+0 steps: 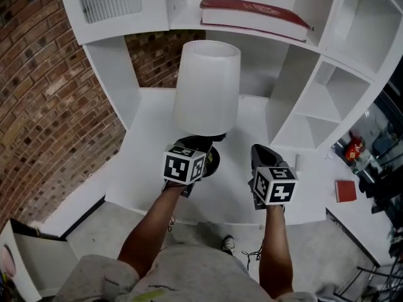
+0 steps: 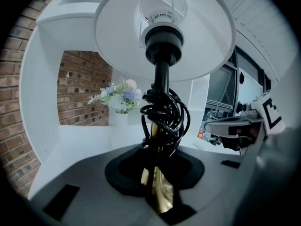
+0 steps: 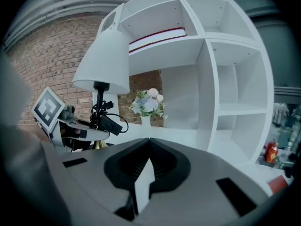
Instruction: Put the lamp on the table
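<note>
The lamp has a white shade, a black socket, a brass stem and a black cord coiled round the stem. My left gripper is shut on that stem, just under the shade, over the white table. In the left gripper view the shade fills the top, and the jaws clamp the stem. The lamp's foot sits low by the tabletop; whether they touch is hidden. To the right of the lamp, my right gripper is shut and empty. Its view shows the lamp and left gripper at left.
White shelving surrounds the table; a red book lies on an upper shelf. A white vase of flowers stands at the back of the table by the brick wall. A small red object lies at far right.
</note>
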Available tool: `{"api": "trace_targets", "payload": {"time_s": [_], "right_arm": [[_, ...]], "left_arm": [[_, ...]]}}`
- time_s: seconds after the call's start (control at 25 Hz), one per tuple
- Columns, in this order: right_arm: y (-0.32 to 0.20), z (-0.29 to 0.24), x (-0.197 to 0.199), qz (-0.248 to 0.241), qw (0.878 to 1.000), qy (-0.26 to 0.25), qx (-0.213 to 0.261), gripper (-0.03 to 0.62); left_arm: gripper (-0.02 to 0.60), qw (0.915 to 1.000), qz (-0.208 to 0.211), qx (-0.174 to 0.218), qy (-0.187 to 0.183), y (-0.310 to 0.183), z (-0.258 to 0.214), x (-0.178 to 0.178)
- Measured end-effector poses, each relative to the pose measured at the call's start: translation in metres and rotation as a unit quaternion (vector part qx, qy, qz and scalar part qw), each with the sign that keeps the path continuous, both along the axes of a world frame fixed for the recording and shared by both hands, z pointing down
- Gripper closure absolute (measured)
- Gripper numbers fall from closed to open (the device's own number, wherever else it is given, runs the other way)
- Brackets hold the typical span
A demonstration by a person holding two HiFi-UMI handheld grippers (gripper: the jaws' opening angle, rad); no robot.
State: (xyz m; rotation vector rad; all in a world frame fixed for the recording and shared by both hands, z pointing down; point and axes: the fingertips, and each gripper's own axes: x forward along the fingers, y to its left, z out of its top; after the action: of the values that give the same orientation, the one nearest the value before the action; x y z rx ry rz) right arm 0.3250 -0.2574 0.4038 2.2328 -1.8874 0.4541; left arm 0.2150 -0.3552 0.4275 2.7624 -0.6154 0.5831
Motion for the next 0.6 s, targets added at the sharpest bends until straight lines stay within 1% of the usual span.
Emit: {"api": "trace_targets", "payload": {"time_s": [0.28,0.44,0.6], "right_arm": [[-0.003,0.002,0.029,-0.049,0.999,-0.006,0.002,0.589],[-0.01,0.001,0.033,-0.08,0.997,-0.009,0.008,0.589],[-0.011,0.003,0.034,-0.104,0.995,-0.01,0.009,0.589]], "left_arm": [[0.486,0.9989,-0.048,0.0,0.002,0.012,-0.001,0.019],[0.486,0.9971,-0.076,-0.001,0.003,0.017,0.0,0.022],[0.486,0.9949,-0.1,0.008,-0.003,0.021,0.001,0.019]]}}
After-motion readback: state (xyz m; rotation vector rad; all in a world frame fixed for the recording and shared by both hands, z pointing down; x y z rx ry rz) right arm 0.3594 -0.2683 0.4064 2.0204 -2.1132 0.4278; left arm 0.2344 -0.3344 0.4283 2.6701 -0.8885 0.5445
